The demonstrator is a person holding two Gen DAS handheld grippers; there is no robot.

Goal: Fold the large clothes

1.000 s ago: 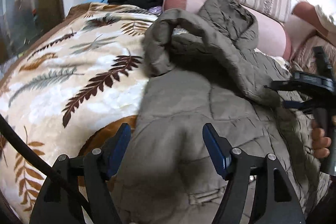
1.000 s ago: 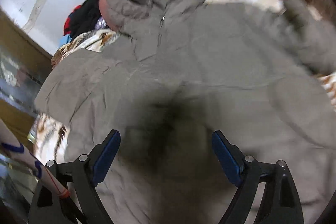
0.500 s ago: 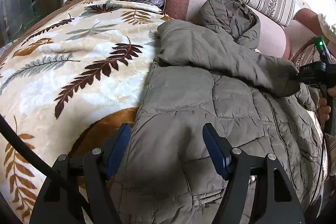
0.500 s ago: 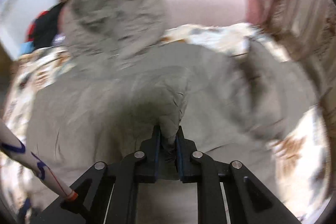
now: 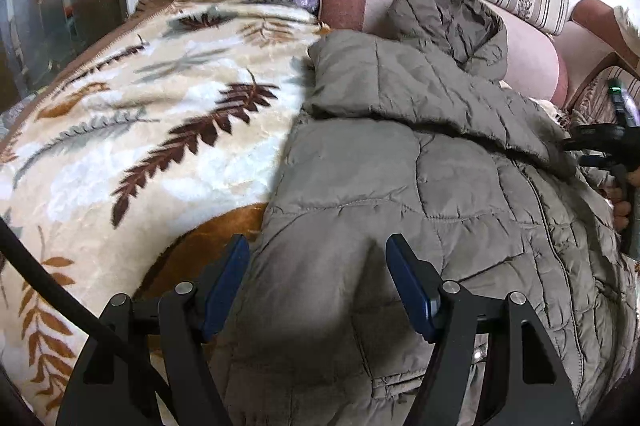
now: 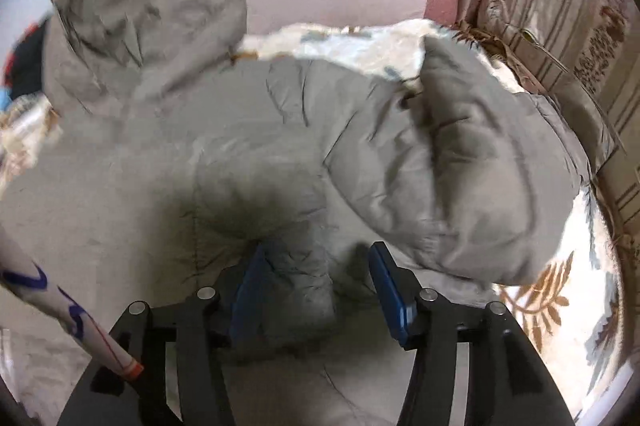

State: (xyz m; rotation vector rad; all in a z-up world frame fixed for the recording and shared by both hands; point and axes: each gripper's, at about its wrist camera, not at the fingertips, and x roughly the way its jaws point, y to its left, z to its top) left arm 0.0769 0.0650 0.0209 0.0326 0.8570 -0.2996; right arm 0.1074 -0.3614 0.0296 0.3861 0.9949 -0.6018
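Our big grey coat (image 5: pixel 420 186) lies along the blanket's (image 5: pixel 140 130) right edge, hood at the far end. Our left tool (image 5: pixel 318 290) hovers half wide over the near hem. Our right tool (image 6: pixel 316 290) is opening, sleeve end (image 6: pixel 296 282) between its fingers, nearest the folded sleeve

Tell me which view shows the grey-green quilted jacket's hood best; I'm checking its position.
The left wrist view: the hood is sharp, leaning on the pink bolster cushion. The right wrist view shows it blurred.
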